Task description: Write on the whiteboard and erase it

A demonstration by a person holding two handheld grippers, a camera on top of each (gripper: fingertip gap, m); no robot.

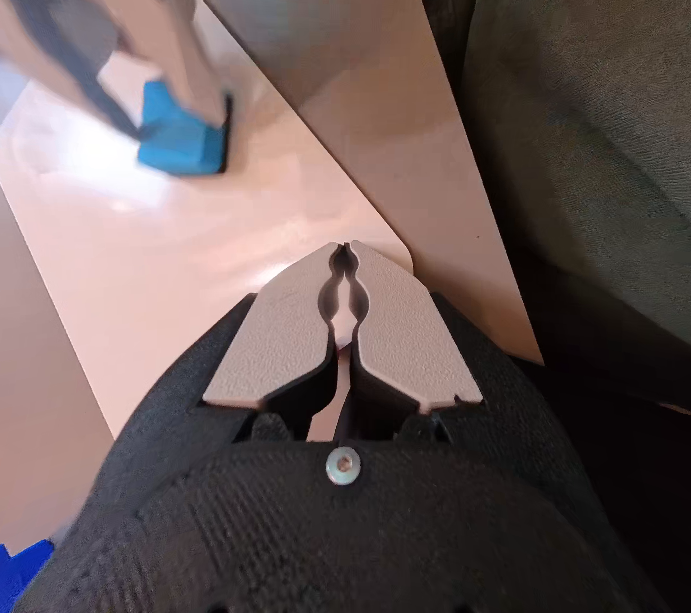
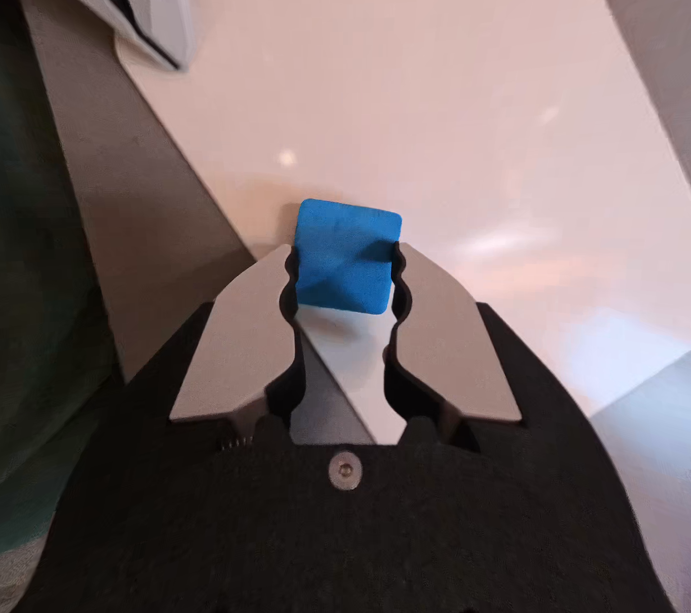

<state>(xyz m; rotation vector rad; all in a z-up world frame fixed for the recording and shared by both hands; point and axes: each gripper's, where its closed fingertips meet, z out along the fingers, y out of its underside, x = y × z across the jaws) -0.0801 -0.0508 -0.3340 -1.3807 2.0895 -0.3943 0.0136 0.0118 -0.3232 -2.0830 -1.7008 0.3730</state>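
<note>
Gripping blue eraser (image 2: 346, 258) on whiteboard (image 2: 411, 90)

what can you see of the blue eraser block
The blue eraser is a small, matte, foam-looking block with rounded corners and soft creases across its top face. A dark layer runs along its underside in the left wrist view. The right tool is shut on it, its fingers pressing the two sides so the far half sticks out past the tips. It sits on the glossy whiteboard near the board's edge. No marks show on the board around it.
</note>
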